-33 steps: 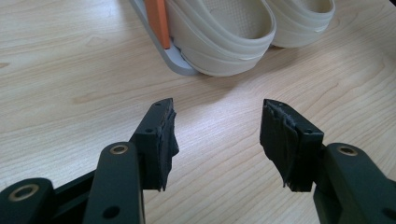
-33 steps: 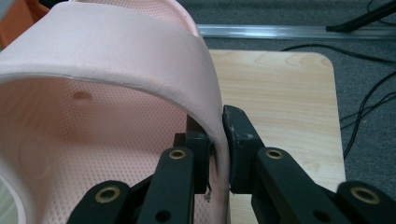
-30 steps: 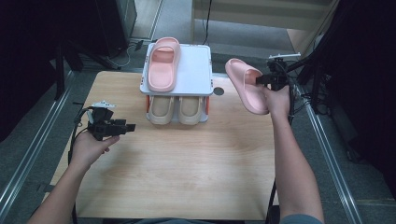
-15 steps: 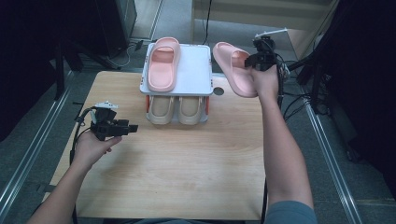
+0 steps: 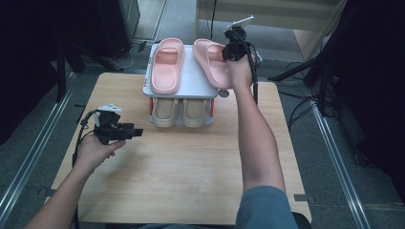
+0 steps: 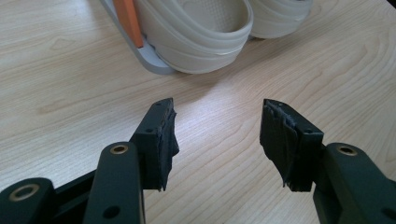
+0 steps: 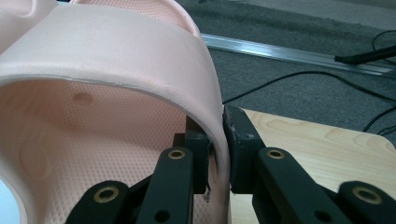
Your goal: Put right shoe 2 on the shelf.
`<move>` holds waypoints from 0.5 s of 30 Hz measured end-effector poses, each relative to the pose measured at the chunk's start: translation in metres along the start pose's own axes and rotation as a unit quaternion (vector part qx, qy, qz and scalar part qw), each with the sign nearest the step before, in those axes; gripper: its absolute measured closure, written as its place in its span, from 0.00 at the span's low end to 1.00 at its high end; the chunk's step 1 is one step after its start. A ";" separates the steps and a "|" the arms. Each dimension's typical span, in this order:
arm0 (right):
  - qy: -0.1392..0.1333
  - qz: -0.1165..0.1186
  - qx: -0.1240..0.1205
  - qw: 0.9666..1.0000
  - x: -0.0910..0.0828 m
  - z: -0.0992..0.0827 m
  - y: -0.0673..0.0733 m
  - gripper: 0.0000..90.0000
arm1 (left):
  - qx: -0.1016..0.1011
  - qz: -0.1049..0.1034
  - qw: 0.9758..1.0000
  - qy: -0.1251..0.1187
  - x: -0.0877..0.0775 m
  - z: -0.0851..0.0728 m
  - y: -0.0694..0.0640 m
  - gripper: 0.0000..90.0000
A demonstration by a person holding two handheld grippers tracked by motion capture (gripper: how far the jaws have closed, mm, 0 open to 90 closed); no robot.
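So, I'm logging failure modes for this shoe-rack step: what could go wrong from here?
The right gripper pinches only the thin strap edge of the pink slipper, so the slipper could twist or slip free. It sits close to the rack's right edge in the high view and might end up overhanging or tip off. Lowering it could also nudge the other pink slipper.

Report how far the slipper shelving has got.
Done: one pink slipper lies on the rack's top shelf, and the beige pair sits below. In hand: the right gripper pinches the second pink slipper over the shelf. Left: setting it down and letting go. The left gripper is open.
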State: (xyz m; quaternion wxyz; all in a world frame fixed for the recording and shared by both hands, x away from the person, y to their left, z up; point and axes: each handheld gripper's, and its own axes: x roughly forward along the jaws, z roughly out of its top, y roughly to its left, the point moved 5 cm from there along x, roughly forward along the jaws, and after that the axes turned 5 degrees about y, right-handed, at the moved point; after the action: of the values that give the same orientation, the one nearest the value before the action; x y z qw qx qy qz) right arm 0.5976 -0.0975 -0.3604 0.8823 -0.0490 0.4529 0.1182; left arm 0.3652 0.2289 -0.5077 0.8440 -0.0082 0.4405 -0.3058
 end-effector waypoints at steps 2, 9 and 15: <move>0.002 -0.004 0.001 1.000 0.004 0.003 0.005 0.91 | 0.001 -0.004 1.000 -0.003 0.001 0.000 -0.001 0.50; 0.005 -0.021 -0.003 1.000 0.015 0.011 0.019 0.89 | 0.007 -0.007 1.000 -0.003 0.001 0.001 -0.003 0.50; 0.007 -0.020 -0.009 1.000 0.018 0.012 0.030 0.88 | 0.008 -0.007 1.000 -0.004 0.000 0.001 -0.003 0.51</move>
State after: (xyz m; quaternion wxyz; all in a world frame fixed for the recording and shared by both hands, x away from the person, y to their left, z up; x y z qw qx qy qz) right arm 0.6098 -0.0633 -0.3670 0.8809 -0.0667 0.4570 0.1037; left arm 0.3648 0.2262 -0.5062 0.8437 -0.0060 0.4347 -0.3150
